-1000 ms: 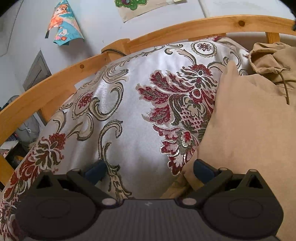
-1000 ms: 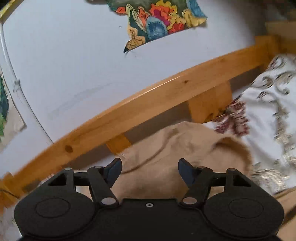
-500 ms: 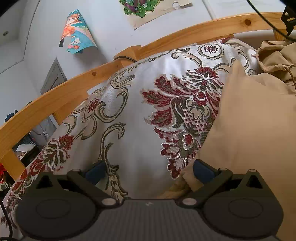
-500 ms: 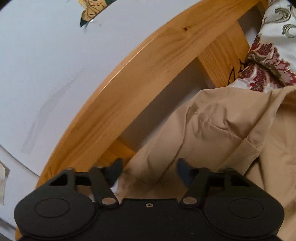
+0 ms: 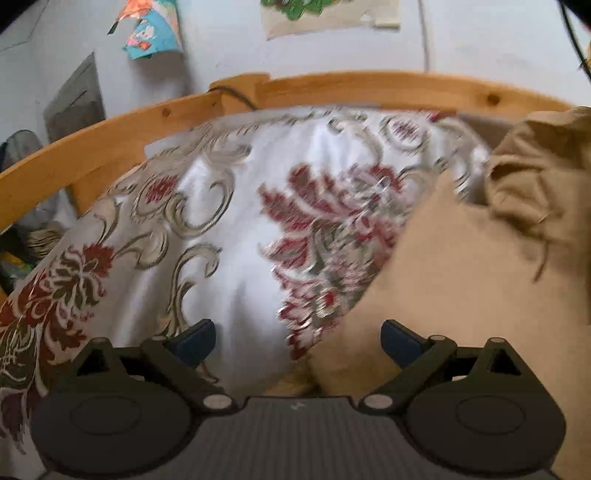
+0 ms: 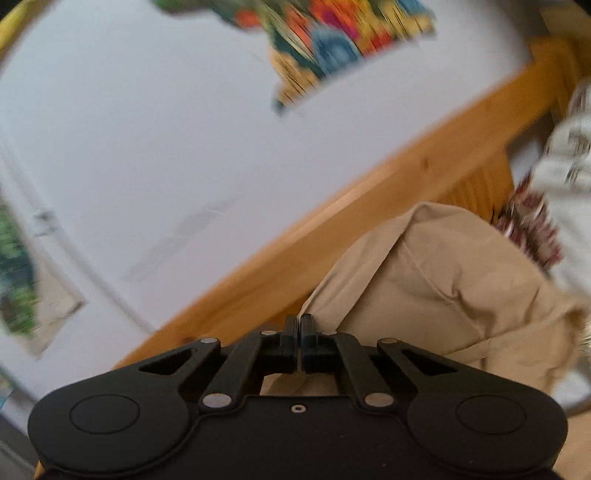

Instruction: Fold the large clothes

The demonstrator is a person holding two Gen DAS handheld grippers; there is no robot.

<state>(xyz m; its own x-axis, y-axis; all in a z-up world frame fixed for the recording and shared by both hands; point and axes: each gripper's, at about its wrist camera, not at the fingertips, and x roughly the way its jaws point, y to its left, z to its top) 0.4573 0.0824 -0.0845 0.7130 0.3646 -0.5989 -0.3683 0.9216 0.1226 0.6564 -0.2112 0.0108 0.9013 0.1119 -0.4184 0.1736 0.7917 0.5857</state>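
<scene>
A large tan hooded garment [image 5: 461, 277] lies on a floral bedspread [image 5: 229, 240], filling the right side of the left wrist view. My left gripper [image 5: 297, 338] hovers over the garment's near corner. Its jaws stand wide and are closing slightly, and that corner lies between the fingers untouched. The hood end [image 5: 535, 166] is bunched up and raised at the far right. In the right wrist view my right gripper [image 6: 298, 325] is shut on an edge of the tan garment [image 6: 443, 280], whose cloth hangs away to the right. Both views are motion-blurred.
A curved wooden bed rail [image 5: 351, 86] runs behind the bedspread, close to my right gripper as the rail [image 6: 369, 221]. Behind it is a pale wall with colourful posters [image 5: 155, 29] [image 6: 332, 40]. The bedspread [image 6: 569, 177] shows at the right edge.
My right gripper has shut on the tan cloth and lifted away from the rail. The left view has risen and rolled a little, and the hood end now stands higher.
</scene>
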